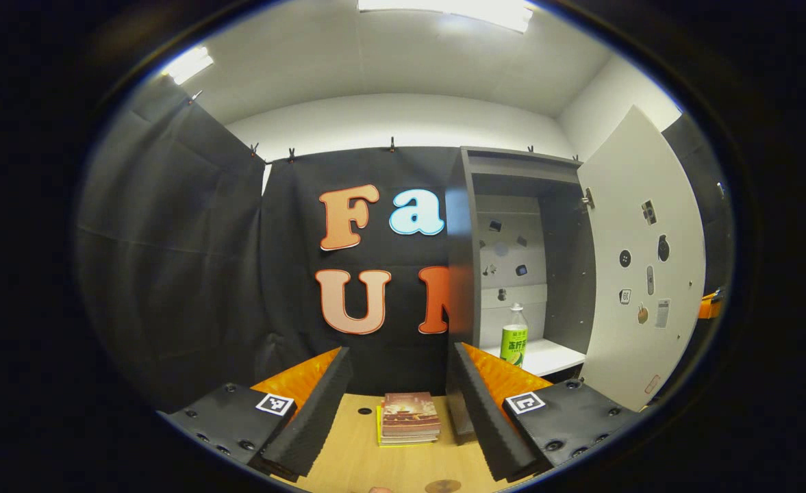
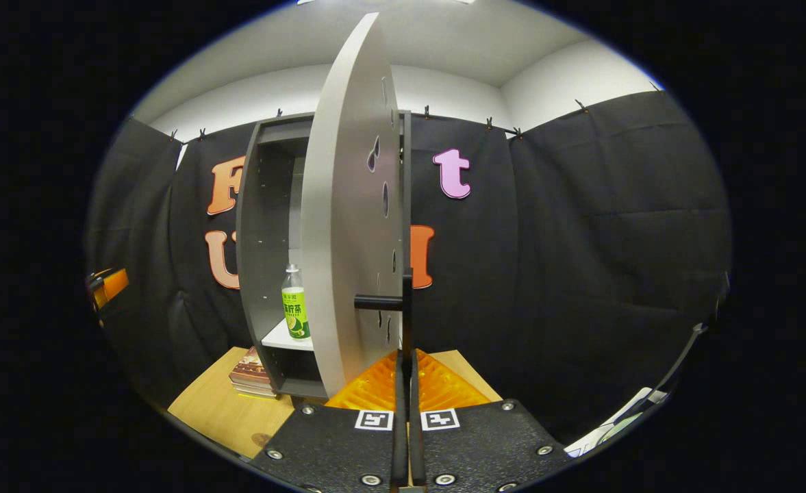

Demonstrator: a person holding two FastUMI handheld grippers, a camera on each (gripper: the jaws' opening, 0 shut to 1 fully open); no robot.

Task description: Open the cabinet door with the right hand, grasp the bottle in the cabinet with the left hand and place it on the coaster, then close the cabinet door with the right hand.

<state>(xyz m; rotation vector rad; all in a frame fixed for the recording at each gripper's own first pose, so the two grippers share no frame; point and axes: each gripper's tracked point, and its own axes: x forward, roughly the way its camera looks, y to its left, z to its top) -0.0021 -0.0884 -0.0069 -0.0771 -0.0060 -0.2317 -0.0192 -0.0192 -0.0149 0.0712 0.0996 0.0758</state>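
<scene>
Grey cabinet door (image 2: 348, 205) wide open, bottle (image 1: 513, 337) unobstructed

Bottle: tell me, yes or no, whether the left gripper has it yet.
No, the bottle stands on the cabinet shelf, beyond the open left gripper.

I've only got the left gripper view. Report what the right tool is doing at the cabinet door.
Observer: In the right gripper view, the right tool is shut on the door's black bar handle.
Operator: Give me the door's angle from there.
Observer: The cabinet door stands nearly edge-on to that camera, swung wide open.
Operator: Locate my left tool from that side.
Observer: The left tool sits at the far left edge of that view, apart from the cabinet.
</scene>
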